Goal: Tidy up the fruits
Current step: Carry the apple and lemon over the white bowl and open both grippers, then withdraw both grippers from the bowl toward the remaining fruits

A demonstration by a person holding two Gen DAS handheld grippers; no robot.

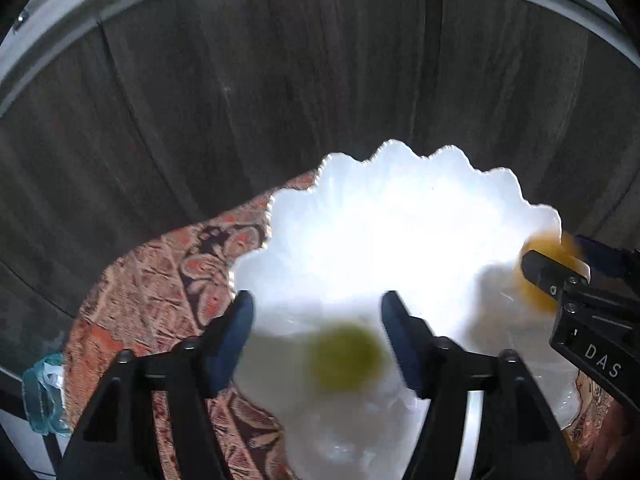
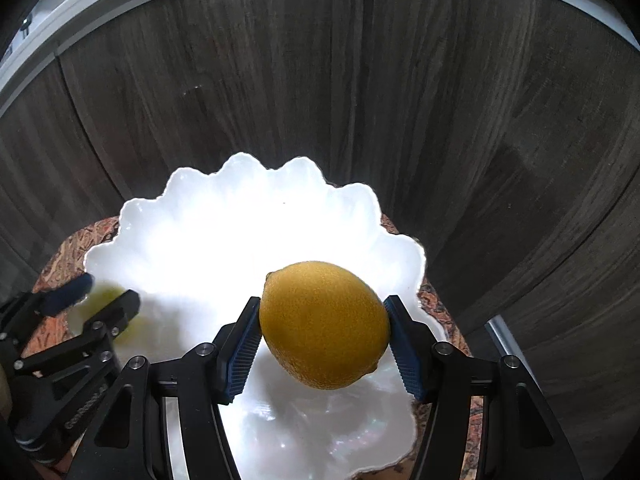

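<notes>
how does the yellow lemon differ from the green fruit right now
The yellow lemon is clamped between the right claw's pads, held above the white scalloped bowl; the green fruit sits loose between the open fingers of the left claw, ungripped. The lemon looks sharp and larger in its view; the green fruit is motion-blurred and appears smaller. Both are roundish and over the same bowl.

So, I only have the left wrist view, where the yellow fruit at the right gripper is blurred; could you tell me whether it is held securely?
Observer: Yes, the right gripper is shut on the whole yellow lemon, one blue ribbed pad against each side.
Operator: Thanks, and how does it lie?
Observer: Tilted: its pointed tip faces up and left, over the white scalloped bowl.
</notes>
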